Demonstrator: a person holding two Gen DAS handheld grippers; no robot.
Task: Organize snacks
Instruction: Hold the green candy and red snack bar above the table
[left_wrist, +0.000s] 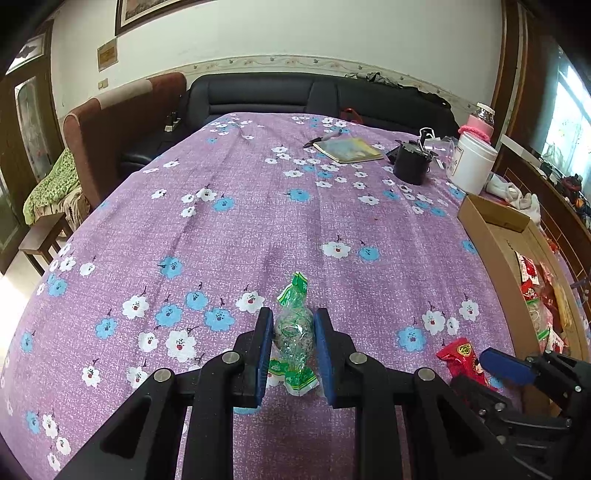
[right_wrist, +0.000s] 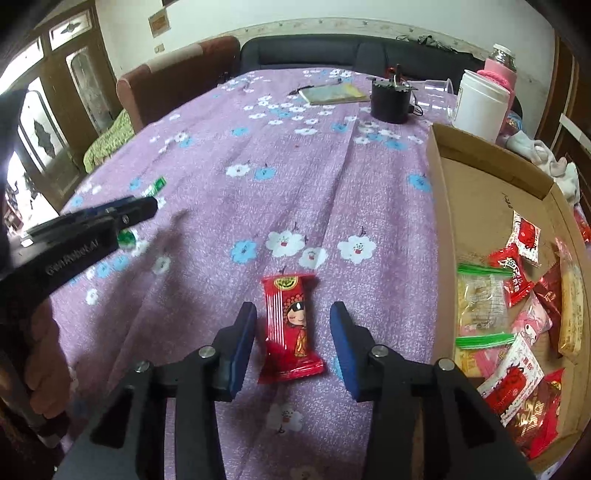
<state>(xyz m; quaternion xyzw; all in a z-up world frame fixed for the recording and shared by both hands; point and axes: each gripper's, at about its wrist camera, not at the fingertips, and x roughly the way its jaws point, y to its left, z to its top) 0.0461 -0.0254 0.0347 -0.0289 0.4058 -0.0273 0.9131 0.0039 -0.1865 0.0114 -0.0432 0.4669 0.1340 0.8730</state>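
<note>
In the left wrist view my left gripper (left_wrist: 293, 325) is shut on a green wrapped candy (left_wrist: 293, 330), its twisted ends sticking out above and below the blue pads, just over the purple flowered tablecloth (left_wrist: 258, 229). In the right wrist view a red snack packet (right_wrist: 290, 328) with a cartoon figure lies flat on the cloth between the fingers of my right gripper (right_wrist: 292, 312). That gripper is open, with a gap on both sides of the packet. The left gripper (right_wrist: 146, 208) shows at the left there, with the green candy (right_wrist: 127, 237). The right gripper (left_wrist: 508, 369) and red packet (left_wrist: 461, 356) appear low right in the left wrist view.
A shallow cardboard box (right_wrist: 441, 206) holding several red, pink and yellow snack packets stands at the right. At the far end are a black pot (right_wrist: 389, 101), a white jar (right_wrist: 480, 105), a notebook (right_wrist: 334, 93) and a pink-sleeved bottle (right_wrist: 500, 70). A person's hand (right_wrist: 44, 350) holds the left gripper.
</note>
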